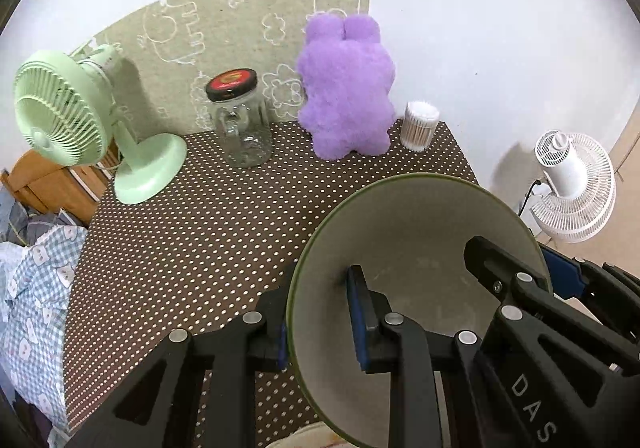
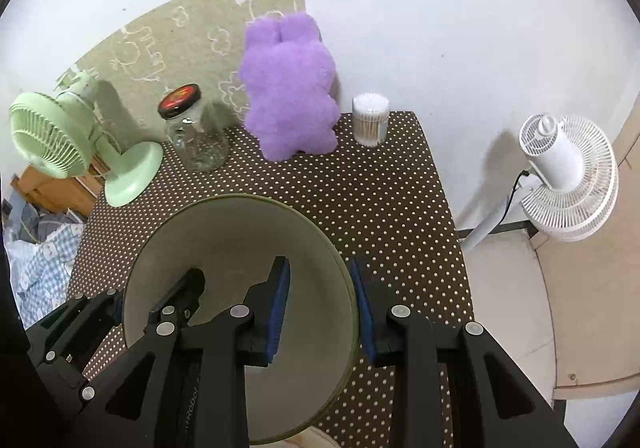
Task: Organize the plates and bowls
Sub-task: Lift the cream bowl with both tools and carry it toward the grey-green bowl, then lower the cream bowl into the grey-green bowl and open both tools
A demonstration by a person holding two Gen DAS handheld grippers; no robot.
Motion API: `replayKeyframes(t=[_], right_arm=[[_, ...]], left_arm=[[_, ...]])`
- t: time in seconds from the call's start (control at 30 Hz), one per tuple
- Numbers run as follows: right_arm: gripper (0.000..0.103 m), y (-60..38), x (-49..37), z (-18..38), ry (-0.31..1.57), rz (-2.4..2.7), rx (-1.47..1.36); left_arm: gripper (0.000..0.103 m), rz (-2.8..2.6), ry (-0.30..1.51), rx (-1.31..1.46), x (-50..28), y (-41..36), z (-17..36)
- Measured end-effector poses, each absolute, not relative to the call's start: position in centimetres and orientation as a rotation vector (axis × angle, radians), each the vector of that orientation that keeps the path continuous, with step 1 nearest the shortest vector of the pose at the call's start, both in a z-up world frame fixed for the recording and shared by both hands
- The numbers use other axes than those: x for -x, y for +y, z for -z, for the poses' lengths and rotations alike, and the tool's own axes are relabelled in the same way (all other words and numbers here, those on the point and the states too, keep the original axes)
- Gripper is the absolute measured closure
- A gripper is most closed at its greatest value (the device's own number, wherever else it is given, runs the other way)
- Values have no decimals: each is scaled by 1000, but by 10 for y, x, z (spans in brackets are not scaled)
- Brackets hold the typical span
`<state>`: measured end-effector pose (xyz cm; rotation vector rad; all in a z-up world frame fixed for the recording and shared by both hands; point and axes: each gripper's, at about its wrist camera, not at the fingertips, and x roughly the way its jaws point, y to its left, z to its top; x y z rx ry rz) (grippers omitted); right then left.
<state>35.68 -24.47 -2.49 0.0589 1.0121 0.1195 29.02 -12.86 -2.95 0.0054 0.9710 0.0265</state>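
A pale bowl with a dark green rim (image 1: 420, 232) hangs above the dotted brown tablecloth (image 1: 208, 232), carried by both grippers. My left gripper (image 1: 320, 322) is shut on the bowl's left wall, one blue pad inside and one outside. In the right wrist view my right gripper (image 2: 320, 300) is shut on the bowl's (image 2: 240, 248) right wall in the same way. Each gripper also shows in the other's view, clamped on the opposite rim. A pale rounded edge, perhaps a plate (image 1: 308, 436), peeks out below the bowl.
Along the back of the table stand a green desk fan (image 1: 80, 120), a glass jar with a black lid (image 1: 242, 120), a purple plush toy (image 1: 346, 88) and a tub of cotton swabs (image 1: 420, 124). A white floor fan (image 2: 568, 176) stands off the table's right edge; checked fabric (image 1: 36, 288) lies left.
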Motion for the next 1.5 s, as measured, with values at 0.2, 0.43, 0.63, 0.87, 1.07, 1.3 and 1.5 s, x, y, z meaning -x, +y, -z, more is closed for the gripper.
replayKeyframes(t=[0.2, 0.43, 0.63, 0.87, 1.07, 1.3, 1.5], right_arm=[[68, -228, -334, 9, 990, -118, -44], [68, -201, -300, -4, 973, -127, -33], [68, -173, -272, -11, 965, -139, -27], [68, -138, -239, -13, 967, -156, -20], [68, -112, -215, -3, 989, -162, -10], [68, -80, -188, 13, 1016, -174, -2], [68, -53, -172, 34, 1056, -196, 6]], left_arm=[[82, -23, 950, 1, -269, -112, 18], [82, -33, 938, 1, -240, -86, 4], [82, -46, 933, 11, -216, -58, -2], [82, -62, 937, 21, -187, -27, -3], [82, -62, 961, 28, -165, -3, 9], [82, -80, 986, 40, -138, 28, 26], [82, -101, 1027, 50, -123, 51, 45]])
